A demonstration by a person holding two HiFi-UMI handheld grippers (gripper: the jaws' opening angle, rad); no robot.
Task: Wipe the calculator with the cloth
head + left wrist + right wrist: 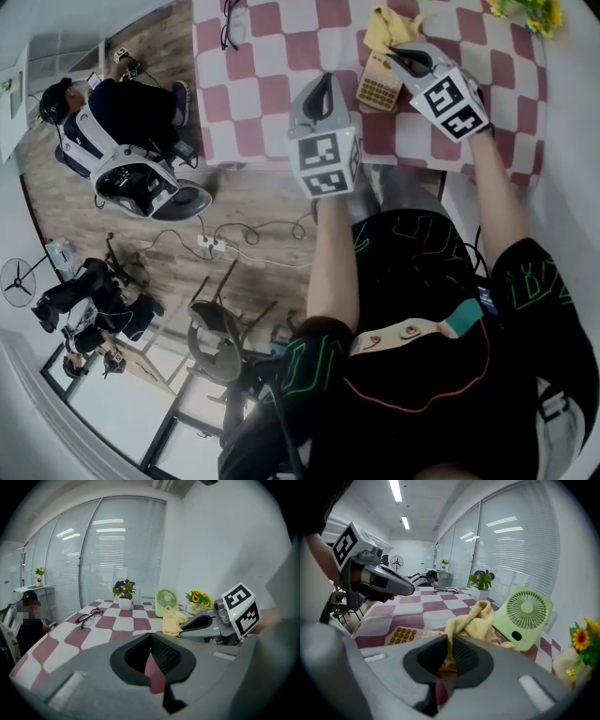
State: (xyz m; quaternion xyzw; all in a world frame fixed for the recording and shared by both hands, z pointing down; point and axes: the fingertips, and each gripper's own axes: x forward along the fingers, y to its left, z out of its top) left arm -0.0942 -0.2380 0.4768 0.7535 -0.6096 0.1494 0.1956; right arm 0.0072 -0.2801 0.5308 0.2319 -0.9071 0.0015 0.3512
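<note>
A tan calculator (380, 82) (410, 634) lies on the red-and-white checked table (281, 56), near its front edge. Just behind it the yellow cloth (384, 28) (476, 618) (172, 620) stands bunched up. My right gripper (397, 54) (451, 641) (187, 624) hangs over the calculator's far end with its jaws closed on a fold of the cloth. My left gripper (323, 89) (150, 639) (401, 587) is shut on nothing and hovers at the table's front edge, left of the calculator.
A green desk fan (525, 616) (166, 602) and sunflowers (530, 11) (581, 639) stand behind the cloth. Glasses (232, 19) (89, 617) lie at the table's left, and a purple flower pot (124, 592) stands at the back. A seated person (122, 103) and floor cables (234, 244) are left of the table.
</note>
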